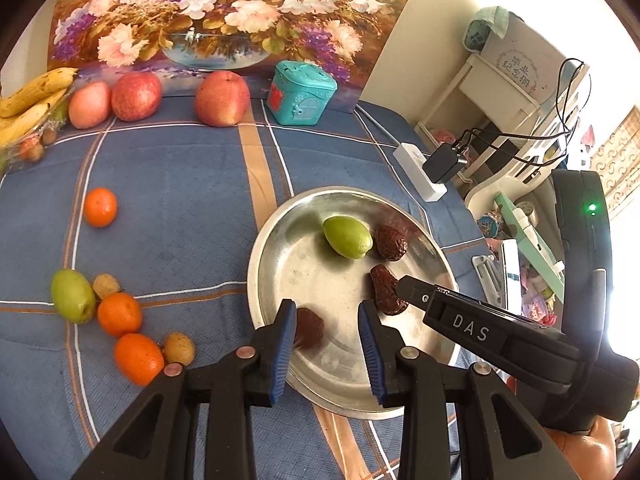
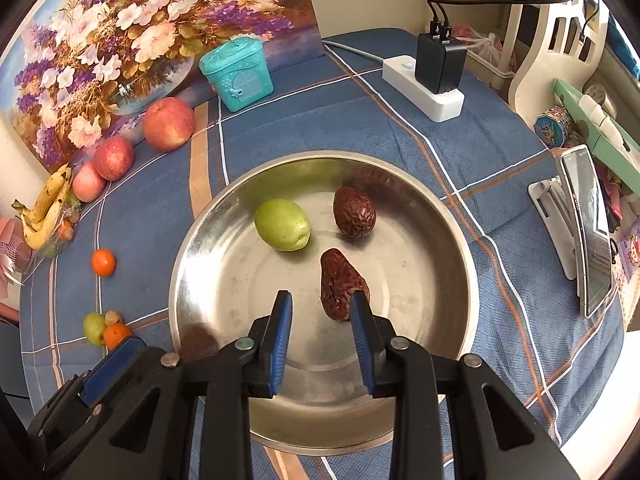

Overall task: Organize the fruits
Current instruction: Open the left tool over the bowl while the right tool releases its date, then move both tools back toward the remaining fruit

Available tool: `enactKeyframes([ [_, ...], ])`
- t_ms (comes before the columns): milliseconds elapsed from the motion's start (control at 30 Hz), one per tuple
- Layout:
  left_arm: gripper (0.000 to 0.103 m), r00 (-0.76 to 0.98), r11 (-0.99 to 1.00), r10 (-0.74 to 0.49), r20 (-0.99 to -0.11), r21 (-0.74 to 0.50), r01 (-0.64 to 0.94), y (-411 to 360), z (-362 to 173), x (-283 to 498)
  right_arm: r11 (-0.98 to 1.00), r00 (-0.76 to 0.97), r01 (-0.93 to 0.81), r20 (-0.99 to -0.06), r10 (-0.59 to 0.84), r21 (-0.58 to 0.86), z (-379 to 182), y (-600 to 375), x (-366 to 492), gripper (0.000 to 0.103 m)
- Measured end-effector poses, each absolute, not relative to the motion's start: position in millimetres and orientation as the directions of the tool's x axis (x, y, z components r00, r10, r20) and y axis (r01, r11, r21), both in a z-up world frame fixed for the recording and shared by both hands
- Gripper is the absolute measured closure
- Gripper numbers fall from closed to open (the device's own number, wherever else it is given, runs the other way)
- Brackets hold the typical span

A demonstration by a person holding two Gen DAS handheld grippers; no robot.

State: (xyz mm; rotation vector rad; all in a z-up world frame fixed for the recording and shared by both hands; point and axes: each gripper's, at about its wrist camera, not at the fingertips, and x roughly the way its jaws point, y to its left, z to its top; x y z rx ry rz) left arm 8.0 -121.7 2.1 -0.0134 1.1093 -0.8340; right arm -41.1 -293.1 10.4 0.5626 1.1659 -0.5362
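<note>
Fruits sit partly sorted: a steel bowl (image 2: 452, 216) on the blue plaid desk (image 1: 180, 200) holds one green jujube (image 2: 282, 224) and dried red dates. Left gripper (image 1: 328, 328) hangs over the bowl's near side, jaws apart, a dried date (image 1: 310, 328) against its left pad, unpressed by the other. Right gripper (image 2: 320, 312) stands with jaws apart and nothing between them, another wrinkled date (image 2: 338, 284) just behind its right finger. Tangerines (image 1: 100, 207), a second green jujube (image 1: 73, 296) and apples (image 1: 222, 98) lie outside on the cloth.
</note>
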Motion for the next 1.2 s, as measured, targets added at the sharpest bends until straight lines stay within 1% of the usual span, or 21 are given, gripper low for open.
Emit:
enactKeyframes([
  [267, 0.068, 0.196, 0.746, -0.563, -0.803, -0.391, 0.540, -115.3, -2.9, 15.2, 0.744, 0.297, 0.656, -0.950, -0.099, 0.127, 10.2, -293.2, -40.7, 0.067],
  [300, 0.068, 0.199, 0.755, -0.554, -0.808, -0.388, 0.528, -113.3, -4.5, 17.1, 0.743, 0.294, 0.657, -0.951, -0.098, 0.127, 9.7, -293.4, -40.7, 0.065],
  [333, 0.067, 0.205, 0.771, -0.539, -0.817, -0.380, 0.511, -110.3, -6.6, 19.7, 0.742, 0.292, 0.658, -0.951, -0.097, 0.126, 9.1, -293.6, -40.6, 0.058],
  [400, 0.067, 0.220, 0.800, -0.507, -0.833, -0.361, 0.479, -103.4, -10.5, 24.9, 0.741, 0.293, 0.659, -0.951, -0.095, 0.129, 8.7, -293.5, -40.2, 0.051],
  [733, 0.066, 0.332, 0.933, -0.302, -0.893, -0.206, 0.295, -57.3, -14.6, 53.4, 0.767, 0.297, 0.627, -0.952, -0.076, 0.134, 8.6, -284.4, -32.2, 0.051],
  [767, 0.064, 0.338, 0.942, -0.284, -0.897, -0.194, 0.275, -52.0, -15.2, 56.7, 0.770, 0.296, 0.624, -0.952, -0.076, 0.133, 8.3, -283.3, -31.3, 0.051],
  [800, 0.050, 0.345, 0.951, -0.264, -0.901, -0.183, 0.250, -46.2, -15.9, 60.0, 0.774, 0.295, 0.620, -0.952, -0.076, 0.130, 8.0, -281.7, -30.0, 0.049],
  [833, 0.029, 0.350, 0.958, -0.249, -0.903, -0.176, 0.228, -41.2, -16.3, 62.0, 0.777, 0.293, 0.617, -0.953, -0.077, 0.127, 7.8, -280.7, -29.3, 0.042],
  [867, 0.023, 0.358, 0.965, -0.235, -0.904, -0.171, 0.200, -35.2, -16.2, 65.0, 0.781, 0.291, 0.613, -0.954, -0.078, 0.123, 7.5, -279.6, -28.3, 0.035],
  [900, 0.019, 0.367, 0.971, -0.221, -0.904, -0.167, 0.174, -29.3, -15.8, 67.3, 0.782, 0.291, 0.611, -0.954, -0.079, 0.122, 7.5, -278.8, -27.7, 0.024],
  [967, 0.017, 0.378, 0.978, -0.197, -0.905, -0.154, 0.140, -20.3, -14.8, 71.7, 0.785, 0.291, 0.609, -0.953, -0.085, 0.117, 7.7, -277.7, -26.6, 0.022],
  [1000, 0.011, 0.384, 0.982, -0.179, -0.906, -0.141, 0.124, -17.0, -15.1, 72.9, 0.786, 0.293, 0.608, -0.952, -0.086, 0.116, 7.9, -277.4, -26.4, 0.022],
  [1033, 0.003, 0.390, 0.986, -0.160, -0.907, -0.127, 0.108, -13.7, -15.3, 74.2, 0.786, 0.297, 0.606, -0.951, -0.087, 0.118, 7.8, -276.8, -26.1, 0.022],
  [1067, 0.000, 0.397, 0.989, -0.141, -0.907, -0.114, 0.090, -10.4, -15.6, 76.2, 0.788, 0.300, 0.604, -0.950, -0.089, 0.117, 7.6, -276.1, -25.5, 0.022],
  [1100, 0.000, 0.406, 0.991, -0.130, -0.905, -0.108, 0.077, -7.3, -14.9, 78.0, 0.792, 0.307, 0.600, -0.947, -0.094, 0.115, 8.1, -275.2, -24.8, 0.017],
  [1133, 0.000, 0.413, 0.992, -0.124, -0.902, -0.106, 0.067, -4.0, -14.0, 78.7, 0.794, 0.313, 0.597, -0.944, -0.102, 0.112, 9.2, -273.6, -24.0, 0.007],
  [1167, 0.000, 0.421, 0.993, -0.114, -0.900, -0.102, 0.053, -0.1, -13.2, 79.9, 0.797, 0.323, 0.593, -0.940, -0.108, 0.113, 10.6, -272.0, -23.1, 0.004],
  [1200, 0.000, 0.426, 0.994, -0.106, -0.898, -0.097, 0.044, 2.1, -12.8, 80.5, 0.802, 0.333, 0.586, -0.937, -0.106, 0.118, 12.1, -270.0, -22.2, 0.003],
])
